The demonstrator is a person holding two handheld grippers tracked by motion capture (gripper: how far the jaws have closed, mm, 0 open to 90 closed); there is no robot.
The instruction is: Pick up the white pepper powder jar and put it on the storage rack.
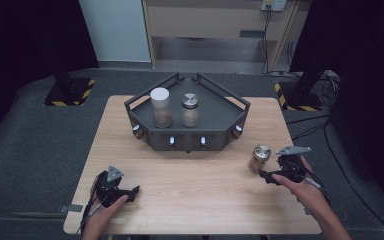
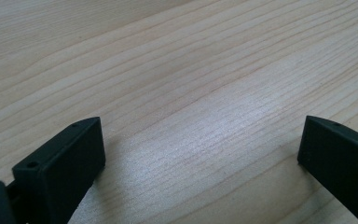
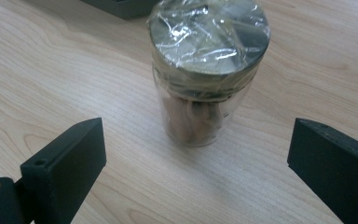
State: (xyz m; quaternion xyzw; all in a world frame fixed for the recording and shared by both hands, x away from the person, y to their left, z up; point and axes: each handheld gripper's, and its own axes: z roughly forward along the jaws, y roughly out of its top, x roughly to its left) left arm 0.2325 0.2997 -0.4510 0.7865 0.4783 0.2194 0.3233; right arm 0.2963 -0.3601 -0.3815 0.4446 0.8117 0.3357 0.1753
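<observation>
right gripper [image 3: 196,154] at the near right of the table [image 1: 190,190], jaws spread wide, clamped on nothing, touching nothing. just beyond the fingertips, a small glass jar [image 3: 205,74], upright on the wood, apart from both jaws, not yet between them. plastic film over its flat metal lid, brownish sticks inside. in the high view, same jar [image 1: 259,158] just left of the right gripper [image 1: 272,175], near the right edge of the table, well apart from the dark tray [image 1: 215,117].

left gripper [image 2: 200,149] at the near left, jaws likewise wide apart, bare wood between them, nothing held, nothing touched. in the high view, left gripper [image 1: 125,192] low over the table, well apart from the jar and from the tray.

on the tray, at the far middle of the table: a white-capped jar [image 1: 160,107] to the left, a metal-lidded jar [image 1: 190,110] just to its right, both upright, near each other but apart.
</observation>
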